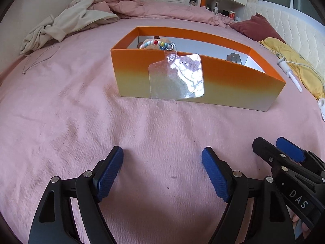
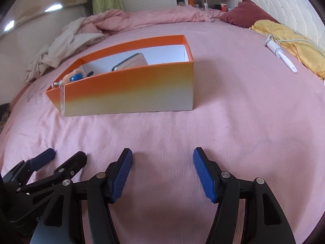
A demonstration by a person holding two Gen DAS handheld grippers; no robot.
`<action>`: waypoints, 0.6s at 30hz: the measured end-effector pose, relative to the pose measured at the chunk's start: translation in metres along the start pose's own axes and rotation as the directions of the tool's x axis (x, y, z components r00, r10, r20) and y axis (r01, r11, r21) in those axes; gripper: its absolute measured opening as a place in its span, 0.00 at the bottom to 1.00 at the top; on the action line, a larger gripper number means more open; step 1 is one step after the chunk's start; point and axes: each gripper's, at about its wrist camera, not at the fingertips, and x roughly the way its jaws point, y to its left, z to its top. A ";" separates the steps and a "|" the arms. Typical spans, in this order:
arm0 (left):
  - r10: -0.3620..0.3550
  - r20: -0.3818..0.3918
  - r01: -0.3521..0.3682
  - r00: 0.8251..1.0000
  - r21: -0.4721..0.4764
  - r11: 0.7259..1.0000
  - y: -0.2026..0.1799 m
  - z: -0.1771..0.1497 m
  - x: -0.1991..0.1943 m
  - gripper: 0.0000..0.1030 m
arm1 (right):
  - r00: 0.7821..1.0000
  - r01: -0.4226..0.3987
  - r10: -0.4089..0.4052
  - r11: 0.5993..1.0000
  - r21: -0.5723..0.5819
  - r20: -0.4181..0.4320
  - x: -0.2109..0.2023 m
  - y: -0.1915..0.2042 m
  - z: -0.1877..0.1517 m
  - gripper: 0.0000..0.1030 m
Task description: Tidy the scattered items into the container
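On a bed covered with a pink sheet [image 1: 81,111], an open rectangular cardboard box [image 1: 233,81] whose outer walls fade from orange at the rim to pale yellow and grey at the base stands ahead of both grippers, well apart from them. Over its near wall hangs a clear flat plastic tag [image 1: 176,77], its lower part lying against the outside of the wall and its top end joined by a metal ring to a string of coloured beads [image 1: 154,43] that falls inside the box. In the right wrist view a grey flat device with a dark edge [image 2: 132,62] leans inside the box, and a small plush toy with a blue part [image 2: 75,76] lies at the left end. The left gripper [image 1: 162,174], with black arms and blue ribbed pads, is spread wide just above the sheet with nothing between its fingers. The right gripper [image 2: 162,172], of the same make, is likewise parted and empty, close beside the left one. To the right of the box, apart from it, a white wand-shaped device with a cable [image 2: 281,56] lies on the sheet beside a yellow cloth [image 2: 300,46]. A dark red pillow [image 2: 243,14] rests near the white tufted headboard [image 2: 284,4], and a cream garment [image 1: 67,24] lies crumpled by the bunched pink duvet [image 1: 142,8] at the far left.
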 end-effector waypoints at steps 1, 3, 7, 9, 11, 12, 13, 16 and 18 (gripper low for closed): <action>0.001 -0.001 -0.001 1.000 0.001 1.000 0.000 0.000 0.000 0.78 | 1.000 -0.003 0.003 1.000 0.006 0.003 0.000 -0.001 0.000 0.61; 0.001 0.002 -0.001 1.000 0.001 1.000 -0.001 0.000 0.000 0.78 | 1.000 -0.006 0.006 1.000 0.009 0.004 0.001 -0.002 -0.001 0.61; 0.000 0.002 0.000 1.000 0.001 1.000 -0.002 0.000 -0.001 0.78 | 1.000 -0.015 0.015 1.000 0.015 0.006 0.001 -0.004 -0.003 0.61; -0.004 0.004 0.004 1.000 -0.002 1.000 -0.001 0.000 0.000 0.78 | 1.000 -0.018 0.018 1.000 0.017 0.005 0.001 -0.003 -0.003 0.62; -0.005 0.004 0.005 1.000 -0.002 1.000 0.000 0.000 0.000 0.78 | 1.000 -0.022 0.022 1.000 0.019 0.005 0.001 -0.003 -0.002 0.62; -0.005 0.005 0.005 1.000 -0.002 1.000 0.000 0.000 0.000 0.78 | 1.000 -0.024 0.024 1.000 0.020 0.005 0.001 -0.003 -0.002 0.62; -0.005 0.005 0.005 1.000 -0.002 1.000 0.001 -0.001 0.001 0.78 | 1.000 -0.024 0.024 1.000 0.020 0.005 0.001 -0.003 -0.002 0.62; -0.005 0.006 0.005 1.000 -0.002 1.000 0.003 -0.003 0.002 0.78 | 1.000 -0.024 0.024 0.999 0.020 0.005 0.002 -0.003 -0.002 0.62; -0.005 0.007 0.005 1.000 -0.002 1.000 0.002 -0.003 0.002 0.78 | 1.000 -0.024 0.024 1.000 0.020 0.004 0.001 -0.003 -0.001 0.62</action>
